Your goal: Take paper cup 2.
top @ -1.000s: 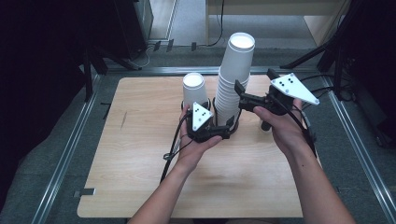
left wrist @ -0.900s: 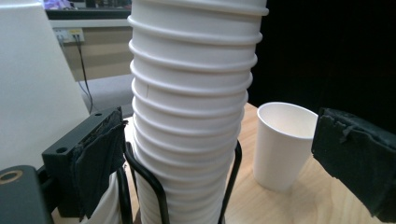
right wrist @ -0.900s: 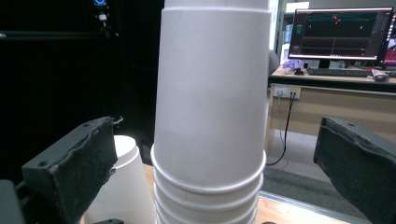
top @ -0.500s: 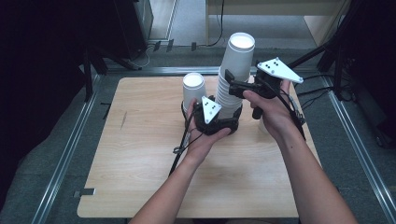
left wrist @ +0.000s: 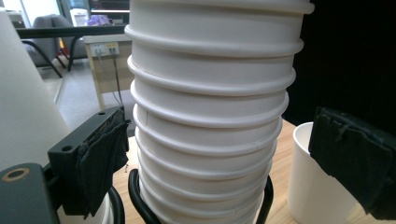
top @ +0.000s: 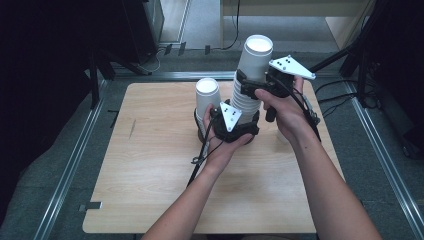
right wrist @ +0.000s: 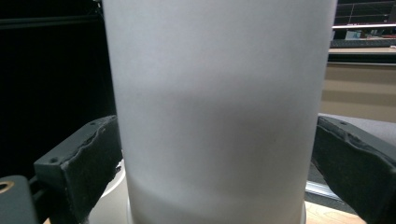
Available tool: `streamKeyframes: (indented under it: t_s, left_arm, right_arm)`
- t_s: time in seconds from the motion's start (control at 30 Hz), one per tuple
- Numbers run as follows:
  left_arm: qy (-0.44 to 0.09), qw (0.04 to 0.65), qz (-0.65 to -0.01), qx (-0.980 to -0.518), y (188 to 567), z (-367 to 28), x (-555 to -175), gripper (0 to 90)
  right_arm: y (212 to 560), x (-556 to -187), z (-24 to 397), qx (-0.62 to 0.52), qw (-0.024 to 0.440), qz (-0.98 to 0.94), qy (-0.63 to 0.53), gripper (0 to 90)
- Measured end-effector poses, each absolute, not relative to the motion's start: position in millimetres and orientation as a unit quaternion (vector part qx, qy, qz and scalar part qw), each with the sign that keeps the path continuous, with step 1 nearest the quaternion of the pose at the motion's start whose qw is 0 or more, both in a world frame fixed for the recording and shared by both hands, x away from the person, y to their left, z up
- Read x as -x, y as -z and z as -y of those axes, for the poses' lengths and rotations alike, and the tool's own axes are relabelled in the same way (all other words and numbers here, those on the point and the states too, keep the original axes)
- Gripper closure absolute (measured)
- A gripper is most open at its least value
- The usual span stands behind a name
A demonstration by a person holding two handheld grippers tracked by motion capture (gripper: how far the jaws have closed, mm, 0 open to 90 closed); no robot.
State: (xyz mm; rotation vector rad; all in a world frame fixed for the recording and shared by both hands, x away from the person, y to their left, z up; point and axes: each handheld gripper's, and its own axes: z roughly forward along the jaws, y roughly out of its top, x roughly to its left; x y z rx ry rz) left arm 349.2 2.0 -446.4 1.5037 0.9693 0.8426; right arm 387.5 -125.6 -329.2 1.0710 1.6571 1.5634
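Observation:
A tall stack of upturned white paper cups (top: 247,95) stands mid-table, and a shorter upturned cup (top: 207,96) stands to its left. My left gripper (top: 239,111) is at the stack's base. In the left gripper view the ribbed cup rims (left wrist: 210,116) sit between its jaws, which have just been closing. The left pad (left wrist: 100,158) is close beside the rims and the right pad (left wrist: 350,158) is still apart from them. My right gripper (top: 250,75) is up at the top cup (right wrist: 219,102); its jaws have just been closing and both pads (right wrist: 88,158) meet the cup's sides.
A black wire ring (left wrist: 135,196) circles the stack's foot. Another white cup (left wrist: 306,186) stands just right of the stack in the left gripper view. The wooden tabletop (top: 150,165) is bounded by metal rails (top: 70,165). Cables trail from both grippers.
The right gripper has moved left and farther away, up to the top cup. The left gripper has shifted right against the stack's base. Both forearms followed.

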Motion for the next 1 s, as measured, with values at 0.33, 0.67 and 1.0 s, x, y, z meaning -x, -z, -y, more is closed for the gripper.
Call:
streamKeyframes:
  t_s: [0.33,0.67,1.0]
  left_arm:
    - [-0.368,0.536,-0.415,-0.636,446.6,6.9,-355.7,4.9]
    - [-0.380,0.526,-0.419,-0.635,446.4,6.5,-356.9,11.2]
    - [-0.378,0.524,-0.416,-0.640,445.9,4.6,-355.9,12.7]
  right_arm:
    - [334.7,-392.6,124.3,-0.412,0.297,-0.626,-0.592,8.7]
    - [333.8,-391.3,121.6,-0.412,0.305,-0.619,-0.595,11.2]
    - [326.5,-388.5,119.9,-0.407,0.323,-0.603,-0.606,12.3]
